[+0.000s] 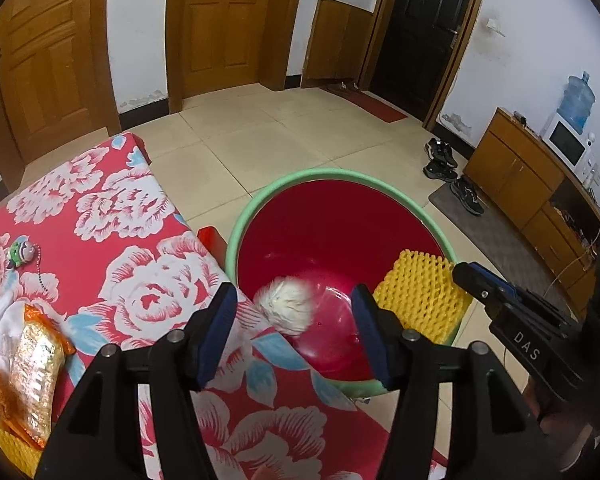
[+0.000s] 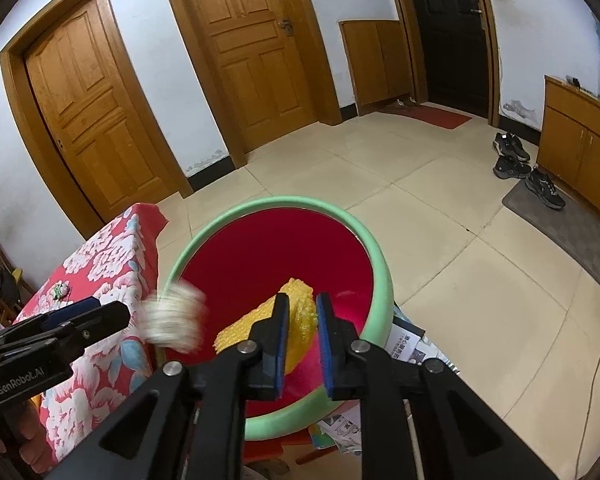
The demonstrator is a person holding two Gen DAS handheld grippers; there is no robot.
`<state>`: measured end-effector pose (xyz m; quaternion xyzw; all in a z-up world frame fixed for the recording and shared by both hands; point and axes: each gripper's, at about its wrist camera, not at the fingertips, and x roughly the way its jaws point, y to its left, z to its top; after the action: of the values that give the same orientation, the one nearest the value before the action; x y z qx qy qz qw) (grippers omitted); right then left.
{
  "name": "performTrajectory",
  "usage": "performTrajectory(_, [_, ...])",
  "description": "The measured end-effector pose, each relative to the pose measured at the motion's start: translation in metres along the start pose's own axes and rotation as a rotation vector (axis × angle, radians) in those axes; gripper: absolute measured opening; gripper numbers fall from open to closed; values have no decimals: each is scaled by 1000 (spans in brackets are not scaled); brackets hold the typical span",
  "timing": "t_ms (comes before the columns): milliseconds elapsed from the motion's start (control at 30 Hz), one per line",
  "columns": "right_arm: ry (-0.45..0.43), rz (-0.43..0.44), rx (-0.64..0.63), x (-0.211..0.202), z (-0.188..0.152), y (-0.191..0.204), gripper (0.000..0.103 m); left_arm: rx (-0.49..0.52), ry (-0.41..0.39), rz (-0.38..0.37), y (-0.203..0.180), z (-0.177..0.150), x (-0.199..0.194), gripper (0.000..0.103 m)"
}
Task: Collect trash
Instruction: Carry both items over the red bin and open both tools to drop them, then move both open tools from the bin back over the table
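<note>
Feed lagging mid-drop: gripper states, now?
Left gripper: open, white paper wad loose ahead.
Right gripper: narrow gap at yellow foam net; grip cannot be told.

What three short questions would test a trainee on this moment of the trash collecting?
1. True or false: the left gripper is open.
2. Which colour is the rim of the bin? A green, B blue, C black.
3. Fill in: the orange snack packet lies on the flowered ____.

Key: 1 true; 2 A; 3 tablecloth.
</note>
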<state>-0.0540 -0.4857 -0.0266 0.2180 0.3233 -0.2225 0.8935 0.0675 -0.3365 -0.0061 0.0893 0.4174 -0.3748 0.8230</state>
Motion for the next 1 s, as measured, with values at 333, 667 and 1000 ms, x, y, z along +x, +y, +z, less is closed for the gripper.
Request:
performTrajectory(333, [-24,31,9,-13,2,5,46,-23,-12,0,8,-3,-18,59])
performTrajectory(667, [-38,41,-13,-35,-3,22,51,-62,-39,19,19,-14,-55,59])
performTrajectory(1000, [-30,95,-39,-54,-8,45,64,-140,-73,82,52,-34,-95,59])
